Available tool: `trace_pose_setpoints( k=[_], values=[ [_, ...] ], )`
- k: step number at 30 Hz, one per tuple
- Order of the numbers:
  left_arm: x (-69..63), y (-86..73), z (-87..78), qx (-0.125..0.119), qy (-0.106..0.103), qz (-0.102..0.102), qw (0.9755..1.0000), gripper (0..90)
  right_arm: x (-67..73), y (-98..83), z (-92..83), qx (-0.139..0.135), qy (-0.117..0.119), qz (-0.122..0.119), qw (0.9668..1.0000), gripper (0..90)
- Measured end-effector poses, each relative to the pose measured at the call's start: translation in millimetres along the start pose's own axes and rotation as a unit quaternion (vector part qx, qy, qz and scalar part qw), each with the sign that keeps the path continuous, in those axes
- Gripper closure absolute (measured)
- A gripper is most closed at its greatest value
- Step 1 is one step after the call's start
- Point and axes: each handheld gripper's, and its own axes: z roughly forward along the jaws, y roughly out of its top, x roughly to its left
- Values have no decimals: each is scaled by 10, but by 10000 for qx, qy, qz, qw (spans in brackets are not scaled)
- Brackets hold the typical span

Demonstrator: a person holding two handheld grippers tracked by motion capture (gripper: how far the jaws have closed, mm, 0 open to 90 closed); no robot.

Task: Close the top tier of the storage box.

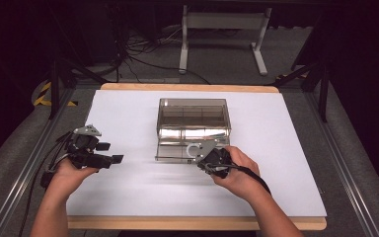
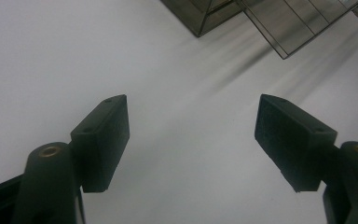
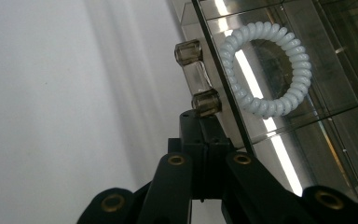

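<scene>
Right gripper [image 3: 200,122] closed at drawer handle [image 3: 196,77] of smoked organizer box [image 1: 193,118]; white coil hair tie [image 3: 265,70] inside. Left gripper [image 2: 192,140] wide open, empty, above table [image 1: 128,192].

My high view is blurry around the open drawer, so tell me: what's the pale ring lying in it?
Observer: A white coiled hair tie, flat on the drawer floor just behind the front panel.
Operator: Is the right gripper clamped on the handle?
Observer: No. It's shut with nothing between the jaws, and its tip sits against one end of the handle.
Operator: And the left gripper?
Observer: Open, over bare table, holding nothing.
</scene>
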Motion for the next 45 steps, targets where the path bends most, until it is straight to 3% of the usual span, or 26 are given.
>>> trace_pose_setpoints(
  k=[16,23,45],
  values=[
    [-10,-21,-7,55,1,-6,10000,271,-12,26,-46,1,-158,87,9998,900],
    [-7,-51,-35,54,29,-27,10000,271,-50,31,-63,-34,-323,82,9994,900],
    [-13,-177,-123,72,106,-119,9998,269,-181,81,-86,-232,-465,253,9983,900]
  ],
)
